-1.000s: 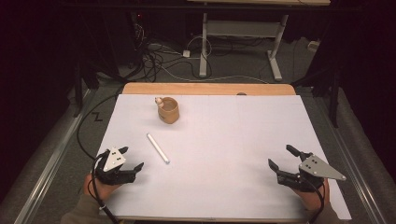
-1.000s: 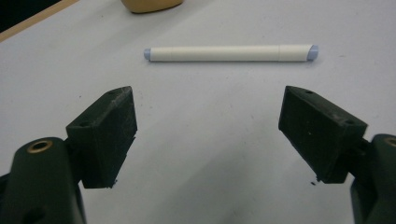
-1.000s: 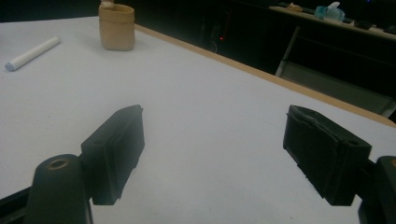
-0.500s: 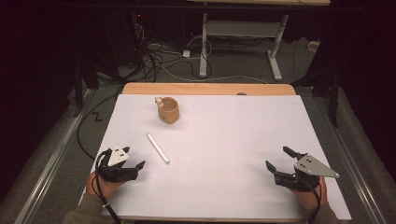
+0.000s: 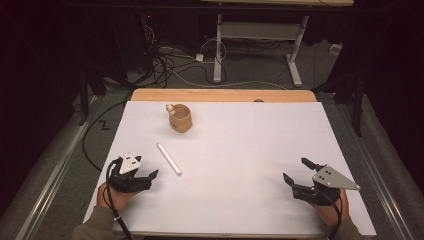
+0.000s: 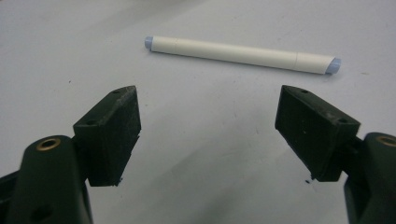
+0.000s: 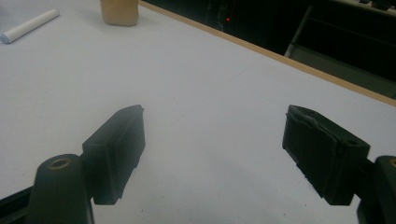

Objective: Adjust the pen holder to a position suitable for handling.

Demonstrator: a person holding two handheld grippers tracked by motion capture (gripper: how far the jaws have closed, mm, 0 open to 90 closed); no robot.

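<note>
Left gripper point(image 5: 145, 178) and right gripper point(image 5: 296, 176): jaws wide apart, empty. Marker point(image 6: 242, 54) top centre; cup point(image 7: 119, 11) cut off top left.

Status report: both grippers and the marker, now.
Left hand-held gripper open, empty, facing the marker. Right hand-held gripper open, empty, at the far side. Marker flat on the table, untouched. Cup stands apart; nothing in the way.

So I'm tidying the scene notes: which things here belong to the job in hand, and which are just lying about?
In the job:
white marker, lying flat just ahead of the open left gripper

Lying about:
wooden cup, upright near the table's far edge
right gripper, open over bare table
cables on the floor beyond
</note>
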